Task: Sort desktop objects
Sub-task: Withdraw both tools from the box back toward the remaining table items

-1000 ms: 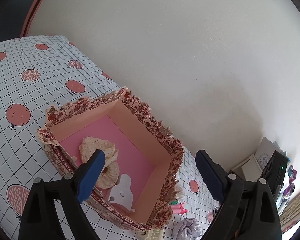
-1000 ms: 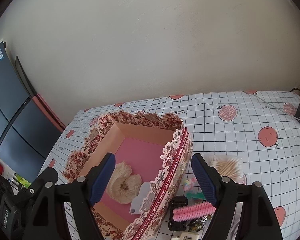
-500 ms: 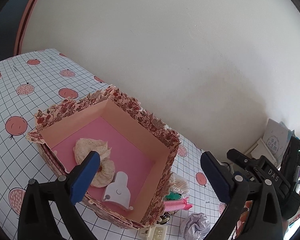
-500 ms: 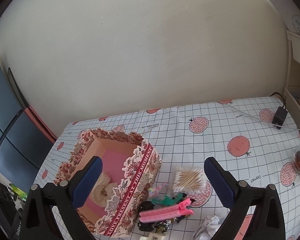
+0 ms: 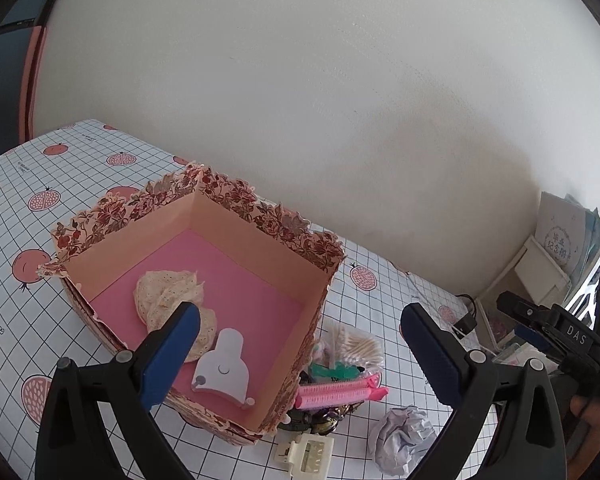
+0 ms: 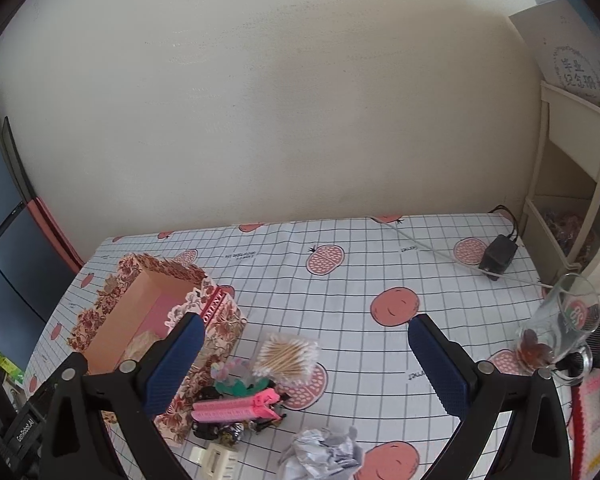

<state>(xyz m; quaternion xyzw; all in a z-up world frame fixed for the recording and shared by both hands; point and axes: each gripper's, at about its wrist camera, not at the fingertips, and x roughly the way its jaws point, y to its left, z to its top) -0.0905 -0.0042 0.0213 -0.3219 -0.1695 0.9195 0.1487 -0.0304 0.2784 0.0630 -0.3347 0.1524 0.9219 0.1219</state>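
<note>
The writing came first: the grid-and-pomegranate cloth on your worktop carried the word "Garnet" beside several fruits, the floral box showed capital letters ending in "NINO" along its near wall in the right wrist view, your right gripper's body read "DAS", and the left one's body, at 8 o'clock in the right wrist view, read "GenRobot.AI". The tilted glass at 3 o'clock bore a red and green round logo too small to read.

Your left gripper held its jaws spread as wide as they go, gripping nothing; they had just been opening a little further, with only the box below them. Your right gripper stood likewise fully apart and empty after opening within the last second.

Inside the box lay a lace scrunchie and a white card. Just outside it, at 5 o'clock from the box, sat the cotton swabs, a pink hair clip, a crumpled paper ball and a cream clip.

Compared with a second before, both grippers had drawn back from the box, so it looked smaller and more of the cloth, the adapter and the glass had come into view.
</note>
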